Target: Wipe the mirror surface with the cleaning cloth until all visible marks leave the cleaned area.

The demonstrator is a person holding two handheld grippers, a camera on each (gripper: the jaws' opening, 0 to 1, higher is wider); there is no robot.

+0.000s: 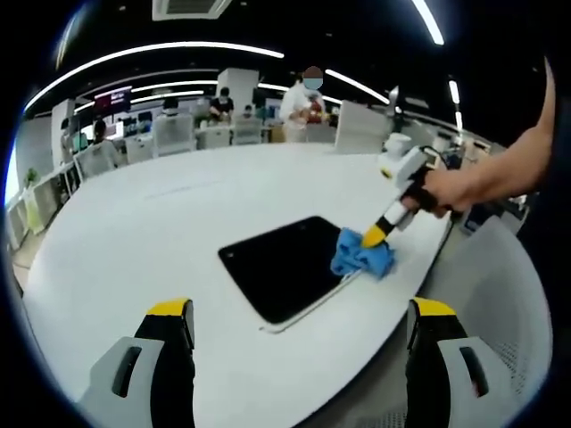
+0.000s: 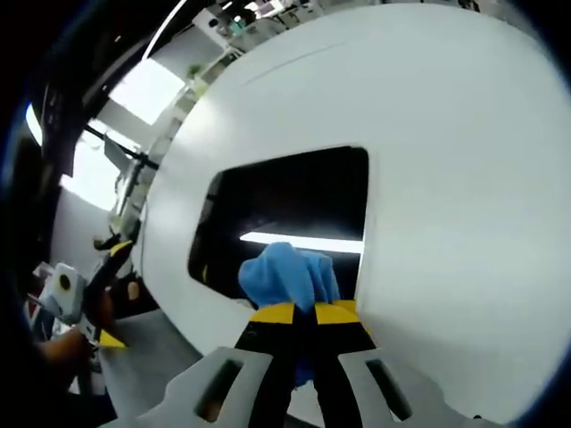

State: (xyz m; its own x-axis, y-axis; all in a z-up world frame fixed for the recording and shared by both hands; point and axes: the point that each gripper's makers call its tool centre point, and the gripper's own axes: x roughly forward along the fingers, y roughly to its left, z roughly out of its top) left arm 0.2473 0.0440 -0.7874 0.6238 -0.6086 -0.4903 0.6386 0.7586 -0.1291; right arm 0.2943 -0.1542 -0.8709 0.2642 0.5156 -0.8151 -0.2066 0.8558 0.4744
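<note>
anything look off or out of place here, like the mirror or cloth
Nothing stands out. The mirror lies flat on the white table, near its edge, with no visible cracks. The right gripper is shut on the blue cloth, pressing it to the mirror's near edge. The left gripper hangs open above the table.

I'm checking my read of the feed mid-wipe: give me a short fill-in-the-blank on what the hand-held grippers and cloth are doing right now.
1. The right hand-held gripper is shut on the ___ cloth.
2. The cloth rests at the edge of the dark ___.
3. The left hand-held gripper has its jaws ___ and holds nothing.
4. The mirror lies flat on the ___ table.

Missing words: blue; mirror; open; white
</note>
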